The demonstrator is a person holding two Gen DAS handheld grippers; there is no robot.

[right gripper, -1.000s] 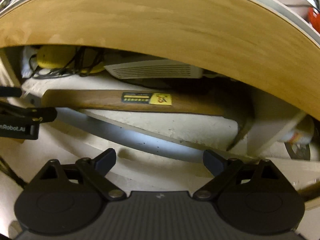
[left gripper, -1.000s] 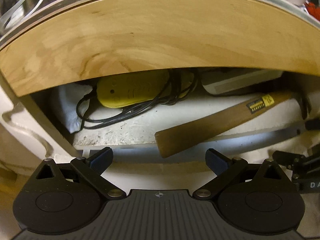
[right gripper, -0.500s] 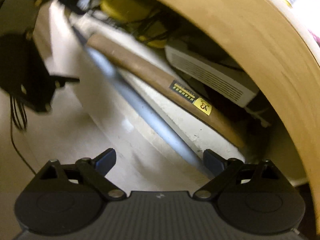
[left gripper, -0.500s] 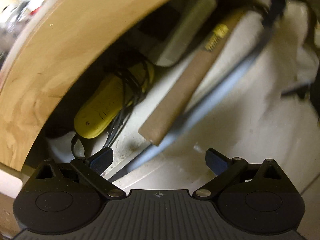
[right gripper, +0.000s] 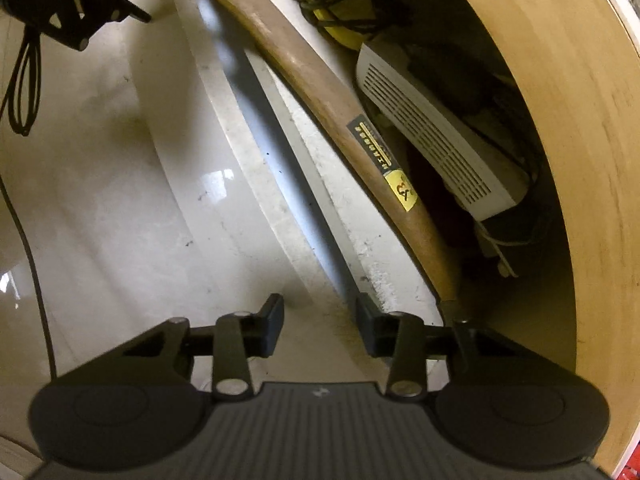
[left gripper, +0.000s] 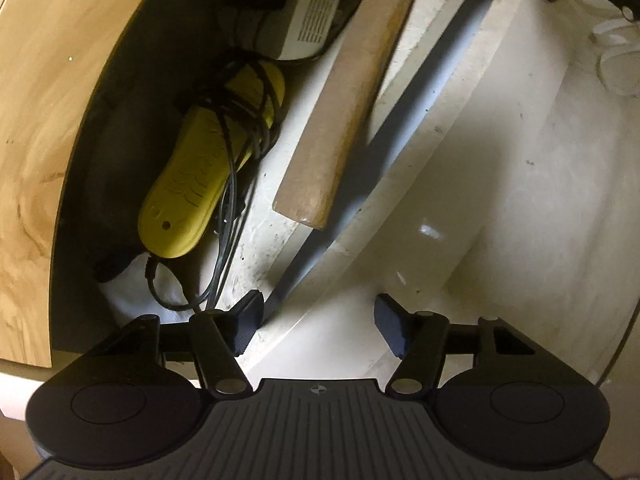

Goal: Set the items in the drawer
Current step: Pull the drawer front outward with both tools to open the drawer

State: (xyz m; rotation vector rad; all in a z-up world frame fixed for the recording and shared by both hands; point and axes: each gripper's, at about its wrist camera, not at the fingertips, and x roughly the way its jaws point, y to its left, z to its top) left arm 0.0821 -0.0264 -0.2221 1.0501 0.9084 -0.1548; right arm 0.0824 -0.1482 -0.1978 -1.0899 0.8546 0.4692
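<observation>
Right now we see the left hand-held gripper (left gripper: 316,322) with its jaws spread wide and nothing between them, hovering at the front edge of the open drawer (left gripper: 280,216). Its left fingertip (left gripper: 246,326) sits just at the drawer's front lip; whether it touches, we cannot tell.

Inside the drawer, from the left wrist view: a yellow device (left gripper: 200,172) wrapped in a black cord (left gripper: 228,184), lying toward the back under the wooden counter (left gripper: 44,120). Just beside it, nearer the front, lies a wooden hammer handle (left gripper: 344,112) with a black-and-gold label, running along the drawer front. Past the yellow device sits a white vented box (left gripper: 312,12), partly in shadow.

Our right hand-held gripper (right gripper: 320,326) is open too, a bit less wide, holding nothing, with its right fingertip (right gripper: 370,330) near the drawer front (right gripper: 256,128). From this side the hammer handle (right gripper: 332,96) shows a yellow sticker (right gripper: 404,192); its head end is hidden behind the gripper. The white vented box (right gripper: 436,136) lies behind the handle, with cables tucked at its far side, and the yellow device (right gripper: 336,8) is at the drawer's other end. The wooden counter (right gripper: 580,160) overhangs it all. The left gripper's black body (right gripper: 60,0) shows at top left, well apart.
</observation>
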